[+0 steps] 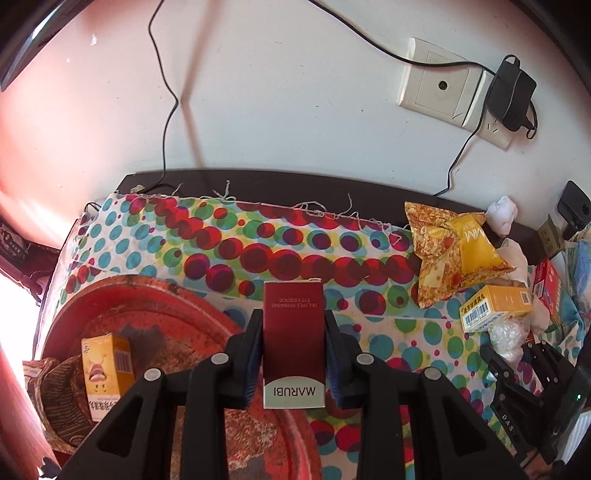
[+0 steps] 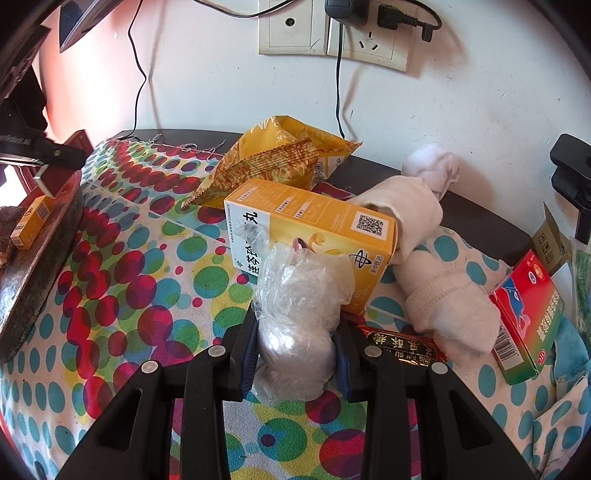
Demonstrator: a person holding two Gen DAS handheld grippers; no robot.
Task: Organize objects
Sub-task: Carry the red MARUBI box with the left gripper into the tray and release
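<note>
My left gripper [image 1: 293,354] is shut on a dark red MARUBI box [image 1: 293,332] and holds it above the right edge of a round red tray [image 1: 177,317]. A small orange box [image 1: 107,365] stands in the tray. My right gripper [image 2: 297,350] is shut on a crumpled clear plastic bundle [image 2: 299,306], in front of a yellow medicine box [image 2: 314,236]. The right gripper also shows at the right in the left wrist view [image 1: 532,373]. The tray's rim also shows at the left of the right wrist view [image 2: 40,266].
A polka-dot cloth [image 1: 258,243] covers the table. A yellow snack bag [image 2: 280,162], rolled white cloth [image 2: 436,280], a red-green box [image 2: 528,317] and a red-gold packet [image 2: 402,349] lie at the right. The wall with sockets [image 2: 332,33] and cables is close behind.
</note>
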